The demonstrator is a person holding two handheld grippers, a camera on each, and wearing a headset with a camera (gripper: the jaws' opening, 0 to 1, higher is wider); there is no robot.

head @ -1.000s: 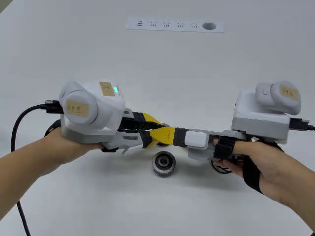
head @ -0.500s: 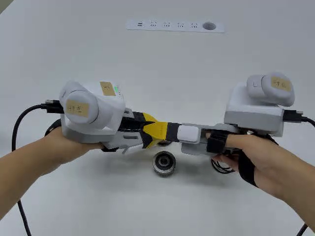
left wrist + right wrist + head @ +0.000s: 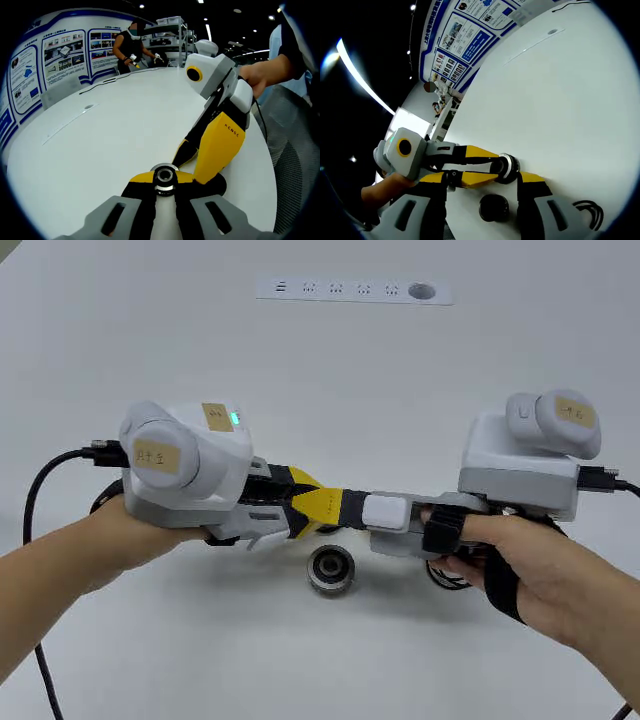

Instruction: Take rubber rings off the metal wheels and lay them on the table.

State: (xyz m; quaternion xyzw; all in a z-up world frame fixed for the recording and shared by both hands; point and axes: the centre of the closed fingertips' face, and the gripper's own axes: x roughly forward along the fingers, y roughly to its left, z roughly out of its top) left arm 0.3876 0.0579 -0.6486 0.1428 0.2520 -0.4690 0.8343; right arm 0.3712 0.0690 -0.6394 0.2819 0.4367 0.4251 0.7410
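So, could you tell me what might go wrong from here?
1. The wheel sits at the very tips of the left gripper; if the right gripper tugs hard, it may slip out and strike the second wheel on the table.
2. The loose rubber rings lie right beside the right hand, which might knock them about.

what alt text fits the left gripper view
The left gripper pinches a small metal wheel over a white table. The right gripper's yellow fingers reach toward it from the right. Posters and a person stand behind.

Pwr strip (image 3: pixel 355 289), wall posters (image 3: pixel 60 50)
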